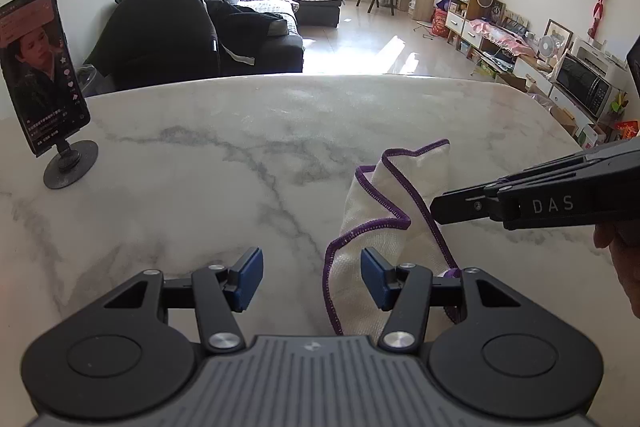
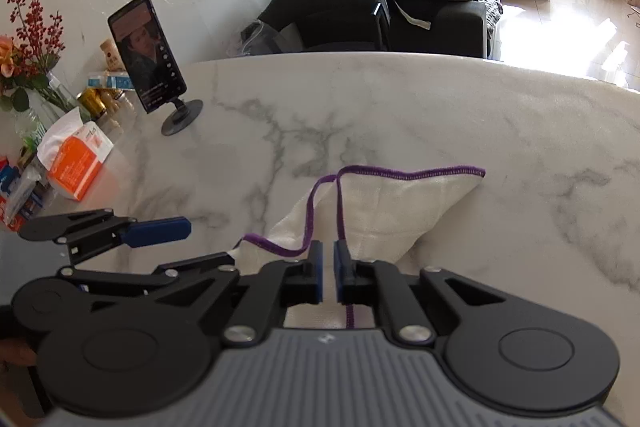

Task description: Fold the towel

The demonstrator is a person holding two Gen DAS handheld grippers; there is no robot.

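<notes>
A white towel (image 1: 380, 211) with purple stitched edging lies bunched on the marble table (image 1: 200, 155). My left gripper (image 1: 312, 277) is open just above the table. Its right pad hangs over the towel's left edge and nothing is pinched. My right gripper (image 1: 436, 207) reaches in from the right onto the cloth. In the right wrist view the right gripper (image 2: 329, 277) hovers over the towel (image 2: 400, 211). Its blue pads stand a narrow gap apart, with white cloth showing in the gap and the purple edge passing under the right pad. A left gripper finger (image 2: 156, 231) shows at the left.
A phone on a round stand (image 1: 40, 67) is at the table's far left, also in the right wrist view as the phone (image 2: 148, 55). An orange tissue box (image 2: 76, 163), a flower vase (image 2: 28, 39) and small bottles crowd the wall side. Beyond the table's far edge is a dark sofa (image 1: 180, 27).
</notes>
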